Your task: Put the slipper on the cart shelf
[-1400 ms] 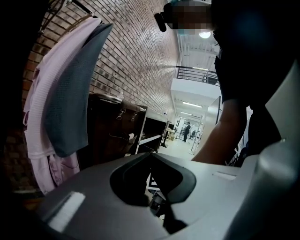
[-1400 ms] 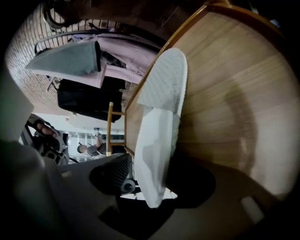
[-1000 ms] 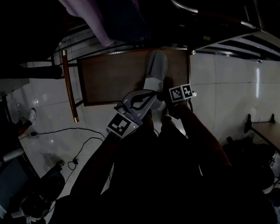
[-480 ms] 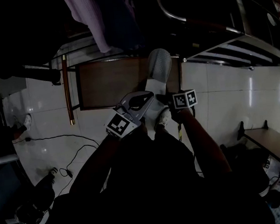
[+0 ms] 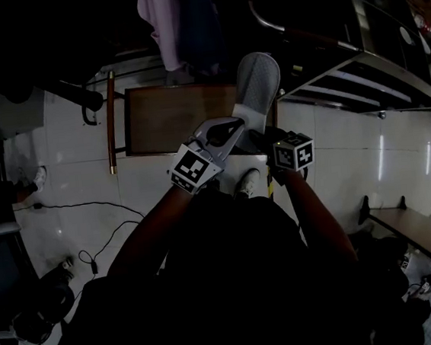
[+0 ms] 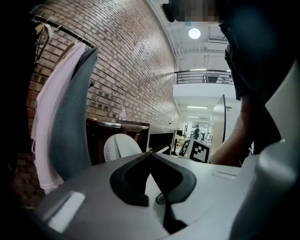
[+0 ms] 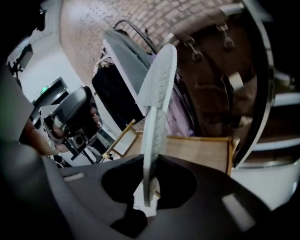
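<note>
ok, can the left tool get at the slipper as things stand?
Probably yes. The slipper is up in the air, pinched in the right tool; the left tool sits close beside it with nothing between. Its jaws are shut, so they'd need opening first.

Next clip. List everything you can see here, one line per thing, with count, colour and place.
slipper: one, light grey, raised over the table's right end
table: one, brown wood, below the slipper
cart: one, metal with dark shelves, right of the table
hanging clothes: at least two, pink and dark blue, behind the table
cable: one, dark, on the white floor at left
bench: one, brown, lower right
brick wall: one, reddish-brown, behind the clothes
left gripper: one, grey, jaws together, empty
right gripper: one, grey, closed on one end of the slipper
</note>
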